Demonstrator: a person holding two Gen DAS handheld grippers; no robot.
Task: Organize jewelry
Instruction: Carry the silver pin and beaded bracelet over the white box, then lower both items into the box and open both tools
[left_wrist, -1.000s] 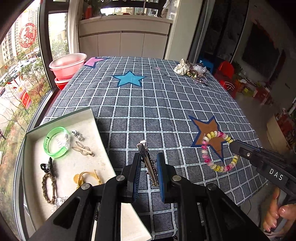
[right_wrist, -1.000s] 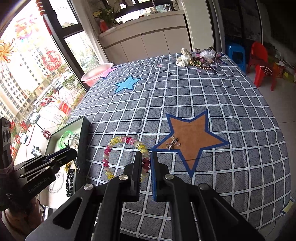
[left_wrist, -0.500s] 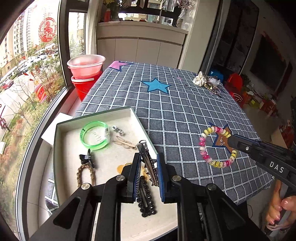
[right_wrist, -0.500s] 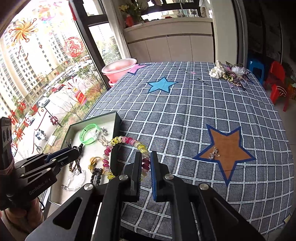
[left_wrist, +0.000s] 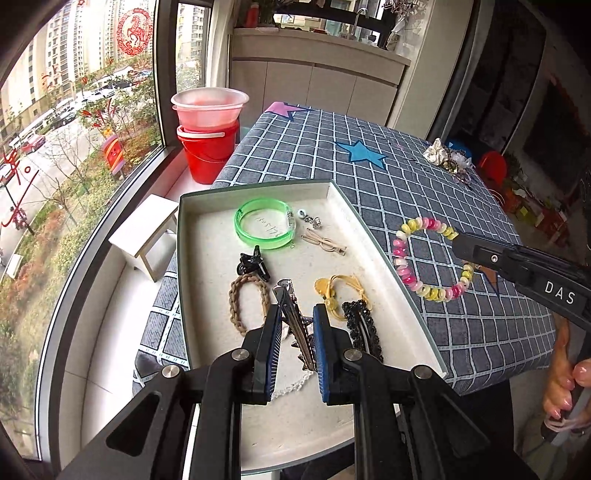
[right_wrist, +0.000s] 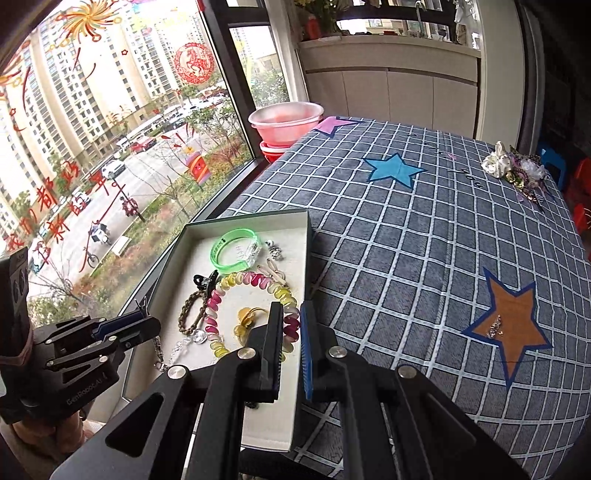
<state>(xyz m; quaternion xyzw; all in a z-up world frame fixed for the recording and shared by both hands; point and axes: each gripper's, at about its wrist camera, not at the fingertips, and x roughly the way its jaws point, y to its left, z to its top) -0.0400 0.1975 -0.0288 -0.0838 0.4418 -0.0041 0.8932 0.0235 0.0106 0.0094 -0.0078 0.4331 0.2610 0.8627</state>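
My left gripper (left_wrist: 297, 314) is shut on a metal hair clip (left_wrist: 293, 317) and holds it above the white tray (left_wrist: 258, 192), over its near part. My right gripper (right_wrist: 291, 323) is shut on a pink and yellow bead bracelet (right_wrist: 221, 295) and holds it above the tray (right_wrist: 295, 258); it also shows in the left wrist view (left_wrist: 406, 273), hanging just right of the tray's edge. In the tray lie a green bangle (left_wrist: 264, 229), a black claw clip (left_wrist: 253, 264), a braided band (left_wrist: 240, 299), a yellow hair tie (left_wrist: 338, 291) and a black beaded clip (left_wrist: 364, 325).
The tray sits at the left edge of a grey checked tablecloth (right_wrist: 424, 240) by the window. A small silver trinket (right_wrist: 494, 326) lies on the orange star. A heap of jewelry (right_wrist: 517, 173) lies at the far right. A pink basin on a red bucket (left_wrist: 207, 136) stands beyond the table.
Both grippers have moved left toward the tray with their loads. The hair clip is now over the tray's near part, and the bracelet has come over the tray's edge.
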